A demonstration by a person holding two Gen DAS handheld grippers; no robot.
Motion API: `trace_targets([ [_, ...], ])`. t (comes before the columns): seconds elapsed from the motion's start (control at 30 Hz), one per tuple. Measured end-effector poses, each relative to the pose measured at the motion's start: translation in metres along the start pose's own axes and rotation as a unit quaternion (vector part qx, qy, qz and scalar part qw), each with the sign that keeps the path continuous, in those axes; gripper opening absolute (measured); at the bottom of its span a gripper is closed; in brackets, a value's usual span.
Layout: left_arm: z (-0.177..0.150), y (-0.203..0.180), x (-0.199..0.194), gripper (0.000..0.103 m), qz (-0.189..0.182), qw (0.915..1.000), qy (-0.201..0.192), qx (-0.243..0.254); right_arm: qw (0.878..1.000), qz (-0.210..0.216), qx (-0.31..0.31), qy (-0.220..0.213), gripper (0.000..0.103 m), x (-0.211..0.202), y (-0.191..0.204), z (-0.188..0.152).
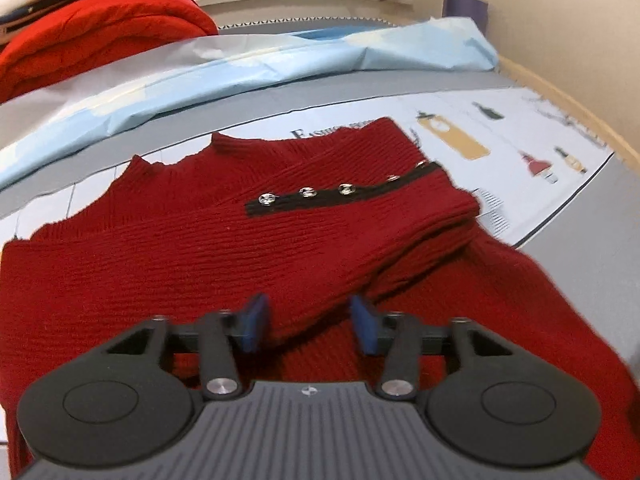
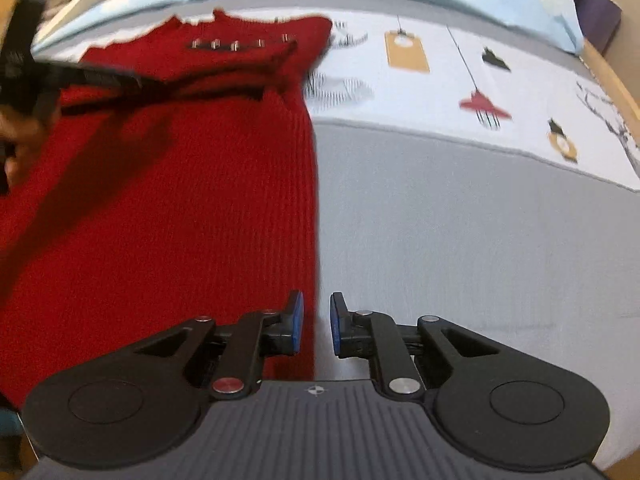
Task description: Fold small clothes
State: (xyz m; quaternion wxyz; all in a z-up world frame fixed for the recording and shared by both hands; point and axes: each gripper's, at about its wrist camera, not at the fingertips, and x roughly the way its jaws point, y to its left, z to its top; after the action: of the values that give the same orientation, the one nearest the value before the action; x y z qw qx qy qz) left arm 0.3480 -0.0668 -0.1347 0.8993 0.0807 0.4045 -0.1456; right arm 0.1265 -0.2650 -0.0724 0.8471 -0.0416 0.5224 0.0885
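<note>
A dark red knit sweater point(image 1: 140, 264) lies flat on the bed, neckline at the far side, with a black strip of metal snaps point(image 1: 320, 194) by the shoulder. Its sleeve point(image 1: 400, 236) is folded across the body toward me. The sleeve's end fills the gap between the blue pads of my left gripper point(image 1: 310, 322), which is shut on it. In the right wrist view my right gripper point(image 2: 317, 322) hovers at the sweater's point(image 2: 180, 200) straight right edge. Its pads stand a narrow gap apart and press on nothing. At the far left, a person's hand point(image 2: 24, 136) and the other gripper show as a dark blur.
The bed cover point(image 2: 460, 220) is grey with a white printed panel point(image 2: 520, 92). A pale blue sheet point(image 1: 280, 60) is bunched along the far side. A folded bright red blanket point(image 1: 100, 40) sits at the back left, and a wall point(image 1: 560, 32) rises on the right.
</note>
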Motion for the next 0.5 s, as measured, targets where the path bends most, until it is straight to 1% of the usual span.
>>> trace_targets([
  [0.03,0.002,0.003,0.002,0.022,-0.005,1.0000,0.004,0.003,1.000,0.002,0.000,-0.005,0.015,0.000,0.003,0.006],
  [0.07,0.004,0.008,-0.001,0.008,-0.011,0.9999,0.001,0.002,1.000,0.005,0.000,-0.012,0.016,0.001,0.008,0.014],
  [0.13,0.013,0.027,-0.014,0.006,-0.006,0.9998,-0.018,-0.009,1.000,0.014,-0.001,-0.022,0.017,0.006,0.019,0.032],
  [0.17,0.019,0.040,-0.023,0.006,-0.001,0.9993,-0.030,-0.023,0.999,0.017,-0.004,-0.027,0.018,0.008,0.025,0.041],
  [0.23,0.029,0.081,-0.048,0.005,0.025,0.9959,-0.053,-0.069,0.999,0.022,-0.013,-0.041,0.019,0.012,0.042,0.060],
  [0.27,0.032,0.106,-0.061,0.005,0.042,0.9924,-0.061,-0.098,0.998,0.025,-0.017,-0.048,0.020,0.014,0.051,0.070],
  [0.3,0.031,0.138,-0.075,0.005,0.062,0.9865,-0.069,-0.135,0.998,0.028,-0.022,-0.057,0.020,0.016,0.061,0.080],
  [0.33,0.027,0.169,-0.087,0.005,0.087,0.9794,-0.074,-0.167,0.997,0.035,-0.028,-0.068,0.021,0.020,0.072,0.090],
  [0.37,0.020,0.202,-0.099,0.004,0.120,0.9699,-0.072,-0.199,0.996,0.041,-0.037,-0.077,0.021,0.023,0.084,0.099],
  [0.4,0.009,0.238,-0.110,0.000,0.169,0.9548,-0.064,-0.236,0.994,0.046,-0.049,-0.086,0.022,0.027,0.097,0.108],
  [0.43,-0.005,0.273,-0.122,0.000,0.247,0.9293,-0.050,-0.270,0.992,0.050,-0.065,-0.098,0.023,0.032,0.112,0.116],
  [0.47,-0.021,0.307,-0.136,0.000,0.343,0.8889,-0.029,-0.303,0.989,0.052,-0.083,-0.109,0.027,0.039,0.126,0.124],
  [0.5,-0.043,0.341,-0.153,0.000,0.437,0.8320,-0.007,-0.341,0.986,0.054,-0.104,-0.121,0.031,0.044,0.141,0.129],
])
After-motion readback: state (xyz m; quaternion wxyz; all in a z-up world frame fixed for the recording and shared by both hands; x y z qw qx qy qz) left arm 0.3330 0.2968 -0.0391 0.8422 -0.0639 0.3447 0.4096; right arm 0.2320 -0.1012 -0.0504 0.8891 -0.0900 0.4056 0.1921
